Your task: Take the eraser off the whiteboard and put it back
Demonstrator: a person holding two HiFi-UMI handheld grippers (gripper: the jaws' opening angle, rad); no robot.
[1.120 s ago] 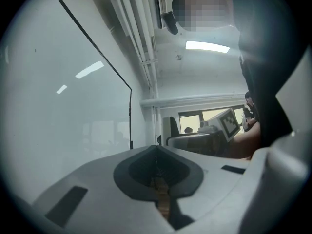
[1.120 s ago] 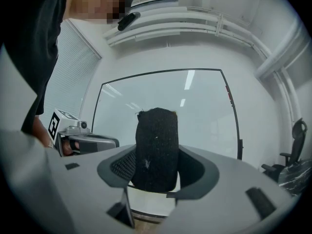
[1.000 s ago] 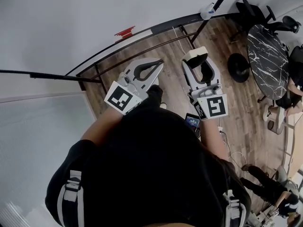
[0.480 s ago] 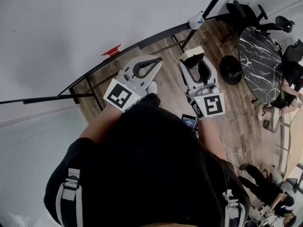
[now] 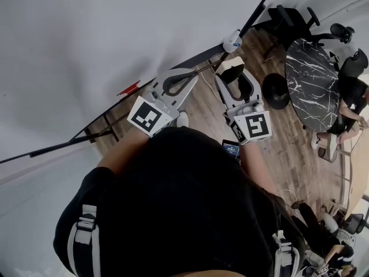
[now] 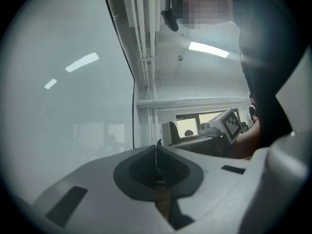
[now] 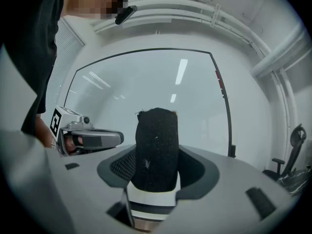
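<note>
Eraser (image 7: 155, 140) sits clamped between the jaws of our right gripper (image 7: 157, 162), its black felt face turned to the camera and its white, striped body wedged low between the pads. In the head view the same block pokes out past the jaw tips, held off the whiteboard (image 5: 115, 33) and near its lower rail. We have the board close ahead: its pale surface fills the right gripper view inside a thin dark frame, with ceiling lights mirrored in it. Our left gripper (image 5: 192, 74) sits beside the right one, near it but apart, its jaws pressed together on nothing, the tips meeting in a thin seam. A small red piece (image 5: 129, 88) clings to the board's bottom rail, left of both grippers. Beneath us runs a wooden floor (image 5: 288, 149). A round black marble table (image 5: 314, 74) and an office chair (image 5: 287, 21) stand well off to the right.
</note>
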